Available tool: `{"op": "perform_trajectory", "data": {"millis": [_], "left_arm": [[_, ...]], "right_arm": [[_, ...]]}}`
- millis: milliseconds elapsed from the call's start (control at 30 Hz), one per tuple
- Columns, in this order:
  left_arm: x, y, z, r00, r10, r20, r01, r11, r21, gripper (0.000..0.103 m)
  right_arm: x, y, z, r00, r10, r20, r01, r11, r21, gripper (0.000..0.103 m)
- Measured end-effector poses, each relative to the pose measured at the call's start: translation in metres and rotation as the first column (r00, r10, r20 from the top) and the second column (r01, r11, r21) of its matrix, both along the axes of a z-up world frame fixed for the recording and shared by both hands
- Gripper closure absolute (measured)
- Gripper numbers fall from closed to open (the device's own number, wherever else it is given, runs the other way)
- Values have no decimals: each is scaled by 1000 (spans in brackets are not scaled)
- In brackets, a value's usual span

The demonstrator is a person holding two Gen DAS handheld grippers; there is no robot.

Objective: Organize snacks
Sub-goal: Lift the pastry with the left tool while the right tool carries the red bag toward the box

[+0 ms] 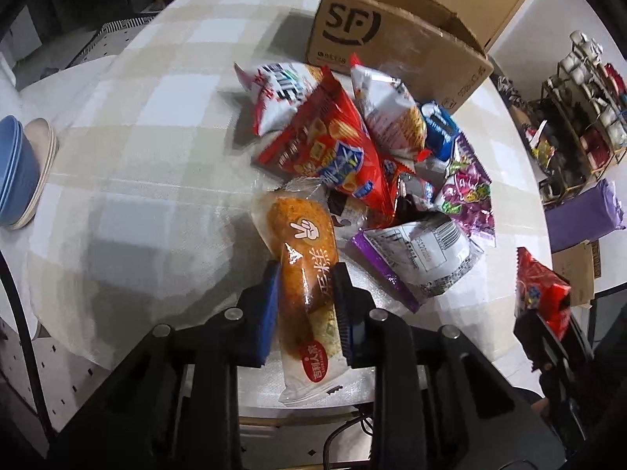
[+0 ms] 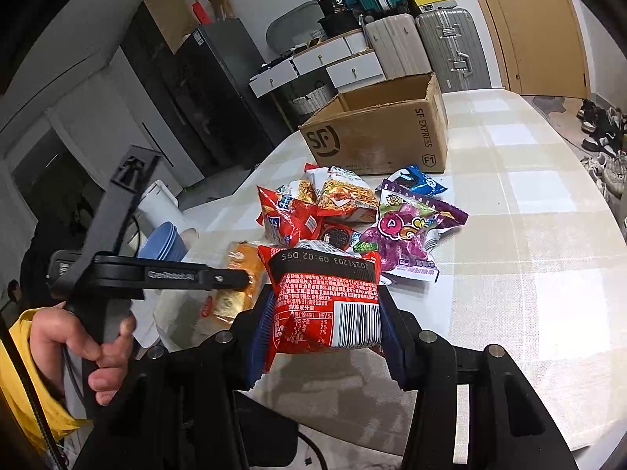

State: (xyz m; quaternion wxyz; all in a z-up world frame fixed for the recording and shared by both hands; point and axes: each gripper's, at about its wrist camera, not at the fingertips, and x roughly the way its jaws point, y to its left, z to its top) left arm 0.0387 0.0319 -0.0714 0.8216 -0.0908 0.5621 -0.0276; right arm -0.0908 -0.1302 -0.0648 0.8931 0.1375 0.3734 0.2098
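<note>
My left gripper [image 1: 307,274] is shut on an orange bread packet [image 1: 309,235], lifted above the near edge of the table. In the right wrist view my right gripper [image 2: 325,301] is shut on a red snack packet [image 2: 333,286] with its barcode side up. Behind both lies a pile of snacks: a red chip bag [image 1: 333,145], a white noodle bag [image 1: 388,109], a blue cookie pack [image 1: 439,125], a purple candy bag [image 2: 407,231] and a purple-edged white packet [image 1: 415,258]. An open SF cardboard box [image 2: 376,133] stands past the pile.
A checked cloth covers the table [image 1: 156,156]. Stacked blue and beige bowls [image 1: 19,172] sit at its left edge. A person's hand [image 2: 78,337] in a yellow sleeve holds the left gripper's handle. Suitcases, drawers and shelves stand beyond the table.
</note>
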Motion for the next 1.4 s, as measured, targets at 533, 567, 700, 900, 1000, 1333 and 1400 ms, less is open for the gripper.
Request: {"op": "perform_trajectory", "data": {"millis": [533,567,700,900,1000,1333,1400], "left_arm": [[-15,48,63,989,9,148,11,992,-129,80],[-12,49,69,987,9,162,12,991,-134,80],[2,50,99,977,-4,214,36,989,-147,80],[41,38,136,964,-43,262,82,987,-140,80],[70,31,149,961,-47,274,90,986,-144,80],[189,-5,163,966,-73,250,111,984,-141,80],[215,-14,159,968,-77,240,109,986,-126,80]], "right_arm": [[17,-7,14,1000,-21,-3,22,997,80,54],[22,-8,20,1000,-25,1,25,996,90,54],[40,-13,40,999,-35,6,34,991,126,54],[78,-13,85,997,-42,66,34,993,112,54],[102,-14,99,997,-41,72,34,994,104,54],[209,-16,111,999,-42,8,40,991,127,54],[231,-17,105,999,-43,-13,44,990,131,54]]}}
